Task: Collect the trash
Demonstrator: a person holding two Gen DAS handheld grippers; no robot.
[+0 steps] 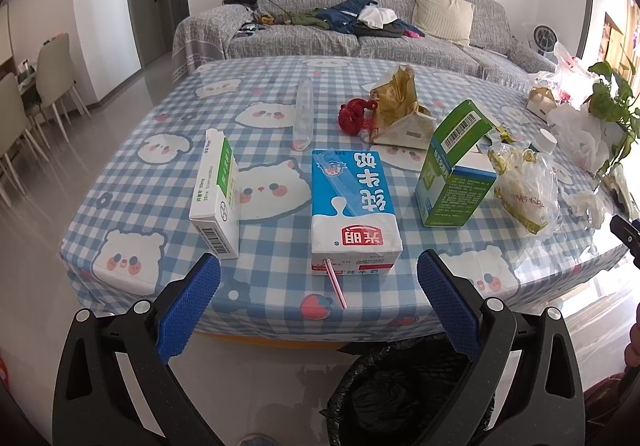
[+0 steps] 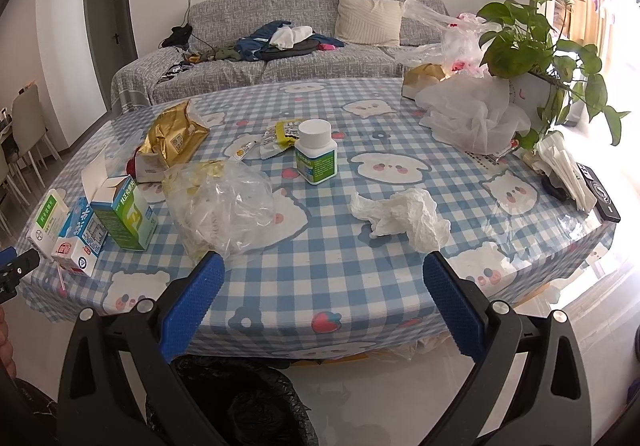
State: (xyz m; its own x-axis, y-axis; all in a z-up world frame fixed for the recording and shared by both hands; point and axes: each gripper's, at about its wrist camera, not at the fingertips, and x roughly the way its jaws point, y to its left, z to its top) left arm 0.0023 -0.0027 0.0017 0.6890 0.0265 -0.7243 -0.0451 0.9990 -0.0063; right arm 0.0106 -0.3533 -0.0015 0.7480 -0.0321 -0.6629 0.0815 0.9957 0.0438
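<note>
Behind everything runs a grey sofa [image 1: 360,33] heaped with clothes, and in front of it the bench [image 1: 280,310], under a blue checked cloth printed with bears, carries the litter to be collected. Below the bench's near edge stands a bin lined with a black bag [image 1: 400,390], set where things lifted off the edge can drop straight in.

Largest of the litter is a crumpled clear plastic bag [image 2: 224,209], lying beside a green carton [image 1: 452,181] with its flap torn open. Next comes the blue milk carton [image 1: 352,205], on its side with a pink straw [image 1: 335,282] sticking out toward the bench edge, directly ahead of the left gripper [image 1: 318,294]; its jaws stand wide open and empty, seemingly lined up to take it. A white medicine box [image 1: 218,201] stands on edge to the left, a gold foil packet [image 1: 396,97] farther back.

The right gripper [image 2: 322,286] hovers at the near edge too, jaws spread and holding nothing, with a crumpled tissue [image 2: 404,217] just ahead of it, probably its first pick. Behind that a white-capped pill bottle [image 2: 316,153] stands upright.
</note>
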